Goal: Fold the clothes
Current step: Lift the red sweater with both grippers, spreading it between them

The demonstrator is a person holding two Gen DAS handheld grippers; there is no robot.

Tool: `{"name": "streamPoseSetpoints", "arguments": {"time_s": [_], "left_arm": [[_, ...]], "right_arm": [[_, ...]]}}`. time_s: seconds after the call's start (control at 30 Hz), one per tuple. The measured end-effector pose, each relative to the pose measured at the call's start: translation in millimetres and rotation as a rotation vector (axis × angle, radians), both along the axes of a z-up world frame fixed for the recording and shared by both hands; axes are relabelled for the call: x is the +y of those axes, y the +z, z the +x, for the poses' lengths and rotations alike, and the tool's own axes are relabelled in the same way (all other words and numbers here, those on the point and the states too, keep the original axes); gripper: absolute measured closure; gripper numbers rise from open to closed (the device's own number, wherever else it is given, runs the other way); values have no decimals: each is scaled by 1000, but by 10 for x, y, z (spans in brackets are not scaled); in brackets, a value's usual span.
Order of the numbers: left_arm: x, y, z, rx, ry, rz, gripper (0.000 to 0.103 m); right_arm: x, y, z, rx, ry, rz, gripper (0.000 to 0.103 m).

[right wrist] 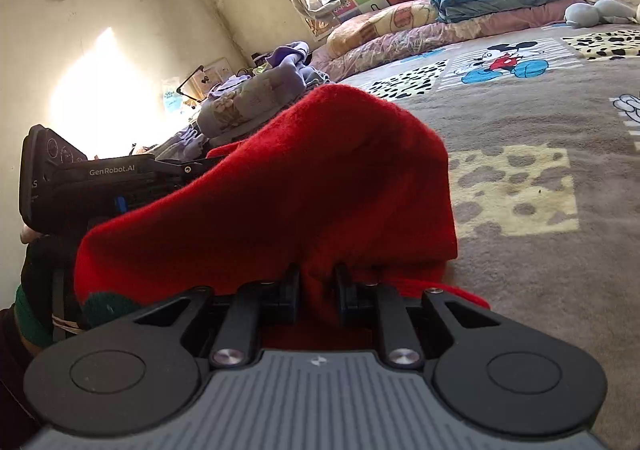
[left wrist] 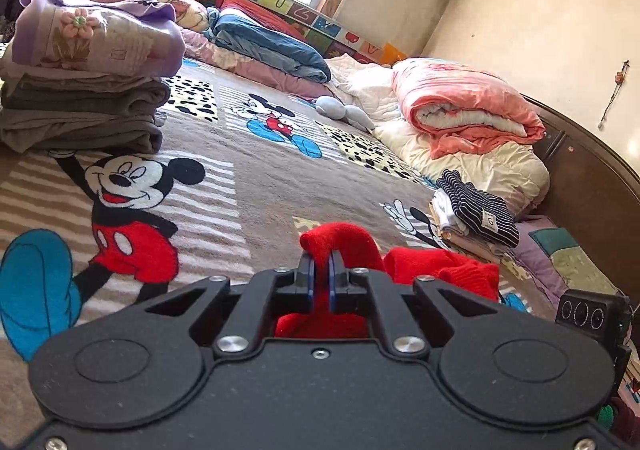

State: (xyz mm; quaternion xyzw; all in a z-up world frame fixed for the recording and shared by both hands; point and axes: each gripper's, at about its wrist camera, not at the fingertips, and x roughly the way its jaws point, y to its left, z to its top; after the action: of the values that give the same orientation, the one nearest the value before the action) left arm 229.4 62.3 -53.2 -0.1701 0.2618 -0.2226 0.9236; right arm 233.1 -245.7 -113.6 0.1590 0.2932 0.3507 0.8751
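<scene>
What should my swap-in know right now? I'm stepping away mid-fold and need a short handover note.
Left gripper: shut on a pinch of the red sweater.
Right gripper: shut on a thicker bunch of the same sweater, which drapes over its jaws.
The sweater hangs between both grippers, low over the cartoon blanket.
Done: a folded stack sits far left on the bed and a smaller striped pile on the right.
Left: finish folding the sweater and add it to a pile. How far its fold has got cannot be told from these views.
</scene>
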Motion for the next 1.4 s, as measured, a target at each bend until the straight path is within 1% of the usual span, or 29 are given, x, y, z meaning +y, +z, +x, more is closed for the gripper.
{"name": "streamPoseSetpoints", "arguments": {"time_s": [0.17, 0.23, 0.37, 0.4, 0.43, 0.47, 0.53, 0.6, 0.67, 0.73, 0.77, 0.8, 0.83, 0.87, 0.93, 1.0, 1.07, 1.2, 1.27, 1.4], "left_arm": [[19, 28, -382, 2, 21, 2, 100], [79, 21, -563, 1, 53, -22, 100], [230, -32, -810, 31, 144, -57, 100], [294, -49, -852, 43, 171, -70, 100], [349, -63, -885, 56, 188, -83, 100], [399, -86, -912, 65, 200, -91, 100], [468, -138, -955, 88, 235, -75, 98], [526, -187, -997, 107, 270, -49, 77], [566, -181, -1070, 92, 284, -14, 74], [597, -174, -1171, 76, 260, -12, 72], [608, -183, -1214, 67, 236, -19, 62], [619, -192, -1257, 58, 211, -26, 50], [630, -201, -1300, 49, 186, -33, 48], [611, -210, -1324, 36, 156, -26, 47], [549, -240, -1353, 19, 103, 15, 47], [490, -279, -1372, -4, 57, 57, 47], [435, -337, -1382, -16, 12, 101, 47], [361, -449, -1382, -39, -70, 190, 47], [379, -486, -1361, -37, -97, 199, 47], [454, -526, -1305, -50, -142, 171, 47]], "right_arm": [[73, 53, -365, -12, 0, -10, 83], [74, 47, -503, -11, -12, -29, 81], [72, 34, -770, -9, -38, -69, 80], [66, 25, -828, -5, -48, -73, 78], [47, 24, -887, -4, -60, -76, 73], [31, 32, -956, -12, -72, -89, 72], [6, 52, -1097, -33, -96, -122, 71], [-19, 71, -1238, -54, -119, -155, 68], [-14, 96, -1364, -87, -129, -186, 65], [-6, 121, -1488, -121, -137, -217, 64], [-2, 133, -1551, -139, -142, -233, 63], [-2, 140, -1602, -157, -141, -245, 63], [2, 163, -1647, -179, -141, -256, 63], [21, 203, -1674, -210, -134, -276, 63], [67, 293, -1716, -274, -118, -321, 60], [112, 382, -1758, -339, -101, -366, 50], [177, 532, -1770, -402, -58, -433, 46], [305, 805, -1657, -500, 32, -567, 46], [378, 935, -1565, -543, 87, -645, 46], [605, 1101, -1398, -594, 236, -787, 46]]}}
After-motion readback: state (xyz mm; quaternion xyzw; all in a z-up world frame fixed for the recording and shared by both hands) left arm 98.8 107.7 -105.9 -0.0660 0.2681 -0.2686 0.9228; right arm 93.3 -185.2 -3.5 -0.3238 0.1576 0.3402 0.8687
